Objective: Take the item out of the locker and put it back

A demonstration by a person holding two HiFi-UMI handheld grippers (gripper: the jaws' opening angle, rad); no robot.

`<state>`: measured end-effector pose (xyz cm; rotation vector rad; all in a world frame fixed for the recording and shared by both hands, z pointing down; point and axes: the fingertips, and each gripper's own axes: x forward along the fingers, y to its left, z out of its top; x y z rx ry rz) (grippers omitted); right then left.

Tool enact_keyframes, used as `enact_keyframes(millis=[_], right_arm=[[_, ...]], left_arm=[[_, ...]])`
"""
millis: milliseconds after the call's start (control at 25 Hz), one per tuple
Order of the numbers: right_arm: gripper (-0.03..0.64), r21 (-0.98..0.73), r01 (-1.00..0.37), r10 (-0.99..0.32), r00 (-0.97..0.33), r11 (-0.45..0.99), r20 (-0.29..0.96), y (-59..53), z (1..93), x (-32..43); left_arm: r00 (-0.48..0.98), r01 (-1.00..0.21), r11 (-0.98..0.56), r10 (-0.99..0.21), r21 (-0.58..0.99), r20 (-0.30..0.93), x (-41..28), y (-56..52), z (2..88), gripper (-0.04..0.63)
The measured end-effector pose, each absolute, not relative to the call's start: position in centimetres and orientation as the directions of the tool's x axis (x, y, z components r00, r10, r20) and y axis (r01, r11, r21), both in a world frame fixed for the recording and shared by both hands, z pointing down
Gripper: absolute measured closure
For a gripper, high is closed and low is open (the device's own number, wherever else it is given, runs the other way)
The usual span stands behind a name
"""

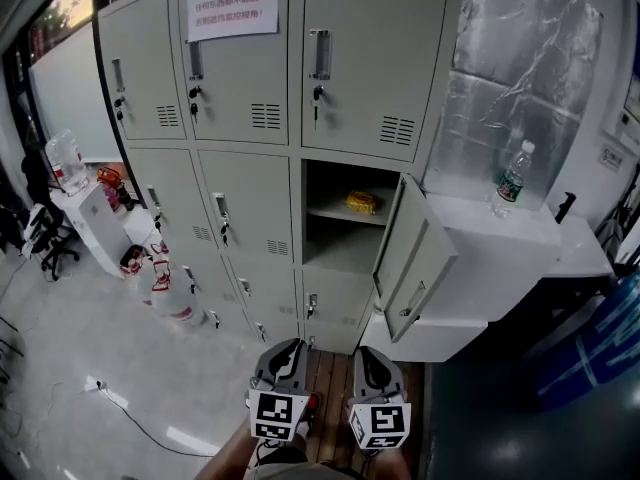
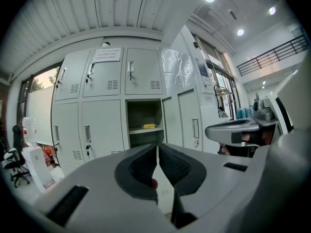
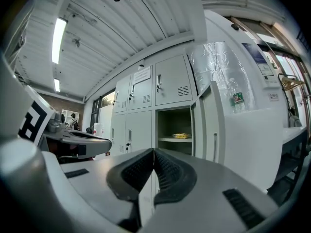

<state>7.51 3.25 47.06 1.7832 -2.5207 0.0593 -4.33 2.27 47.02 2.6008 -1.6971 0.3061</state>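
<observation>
A grey bank of lockers (image 1: 250, 118) stands ahead, and one middle compartment (image 1: 340, 238) is open with its door (image 1: 415, 258) swung out to the right. On its shelf lies a small yellow packet (image 1: 362, 202), which shows too in the left gripper view (image 2: 148, 126) and the right gripper view (image 3: 181, 136). My left gripper (image 1: 290, 346) and right gripper (image 1: 368, 353) are held side by side low in the head view, well short of the lockers. The left gripper (image 2: 158, 147) is shut with nothing between its pads. The right gripper (image 3: 153, 152) is shut and empty as well.
A water bottle (image 1: 514, 180) stands on a white counter (image 1: 500, 233) right of the open door, with a foil-covered panel (image 1: 520, 58) behind it. A paper notice (image 1: 232, 6) hangs on an upper locker. At the left are a white desk (image 1: 95, 218), a chair (image 1: 45, 238) and a floor cable (image 1: 130, 408).
</observation>
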Motion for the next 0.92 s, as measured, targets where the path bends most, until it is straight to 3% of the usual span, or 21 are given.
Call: enact_keyframes(millis=[920], right_arm=[[0.598, 0.006, -0.941, -0.94, -0.336, 0.337, 0.063, 3.0, 46.8, 6.6]], left_arm=[[0.404, -0.903, -0.42, -0.902, -0.091, 0.155, -4.5, 2.3, 46.5, 0.56]])
